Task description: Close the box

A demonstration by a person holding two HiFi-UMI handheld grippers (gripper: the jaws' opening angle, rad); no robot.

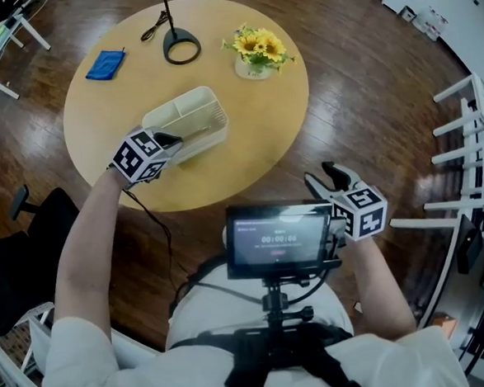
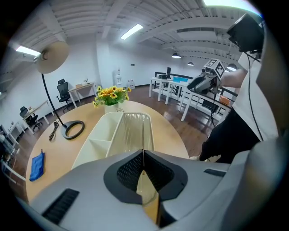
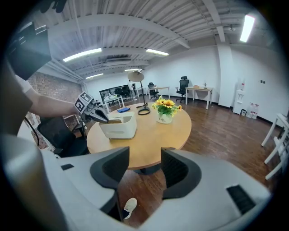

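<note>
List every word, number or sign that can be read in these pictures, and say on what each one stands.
"00:00:00": on the monitor at the person's chest; its other lines are too blurred to read.
Dark print on the vase: too small to read.
The marker cubes: square patterns only, no letters.

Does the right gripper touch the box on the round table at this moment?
No, the right gripper hangs over the floor beside the table, jaws apart, well away from the box.
</note>
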